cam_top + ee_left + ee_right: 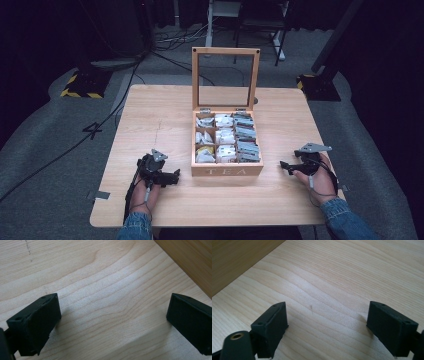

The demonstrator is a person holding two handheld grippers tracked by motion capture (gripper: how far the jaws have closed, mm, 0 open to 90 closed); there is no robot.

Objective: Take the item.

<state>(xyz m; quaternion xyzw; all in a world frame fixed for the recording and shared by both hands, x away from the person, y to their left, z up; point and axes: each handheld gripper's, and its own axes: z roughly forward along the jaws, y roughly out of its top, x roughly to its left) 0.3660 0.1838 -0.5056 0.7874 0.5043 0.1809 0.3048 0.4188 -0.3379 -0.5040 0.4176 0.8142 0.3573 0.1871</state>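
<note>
The desk (150, 115) carries a wooden tea box (227, 170) at its centre, lid (225, 77) standing upright at 12 o'clock, its compartments filled with tea bags (224, 136). The left tool (172, 176) rests on the desk at the box's 8 o'clock, just beside its front corner, jaws apart with bare wood between them. The right tool (286, 165) lies at the box's 4 o'clock, near it, jaws wide apart and holding nothing.

Pale wood tea box (227, 171) (white and grey sachets (225, 136)), black grippers (165, 176).
</note>
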